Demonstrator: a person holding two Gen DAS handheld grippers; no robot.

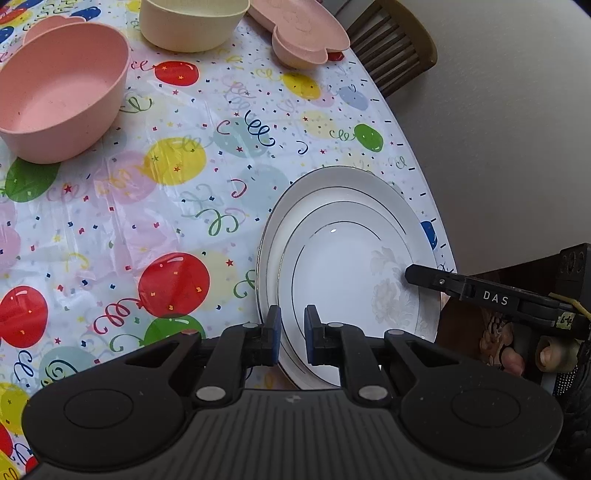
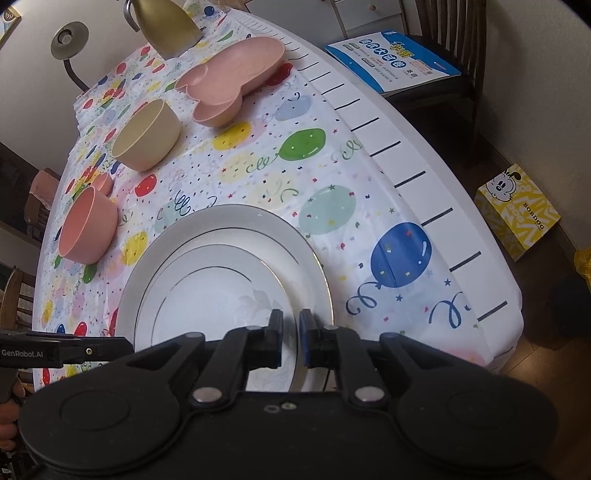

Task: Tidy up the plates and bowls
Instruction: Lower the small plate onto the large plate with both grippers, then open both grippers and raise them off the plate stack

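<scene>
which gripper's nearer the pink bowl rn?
Left. The left gripper sits at the stacked white plates' edge facing the pink bowl; the right gripper is on their far side.

A round bench (image 2: 424,147) carries a balloon-print plastic cloth (image 2: 258,177). On the cloth lie a stack of white plates (image 2: 221,236) near the front edge, a pink bowl (image 2: 88,229) and a cream bowl (image 2: 147,136) farther back on the left, a pink divided dish (image 2: 236,81) near the far edge, and a gold jug (image 2: 166,26) behind it.
</scene>
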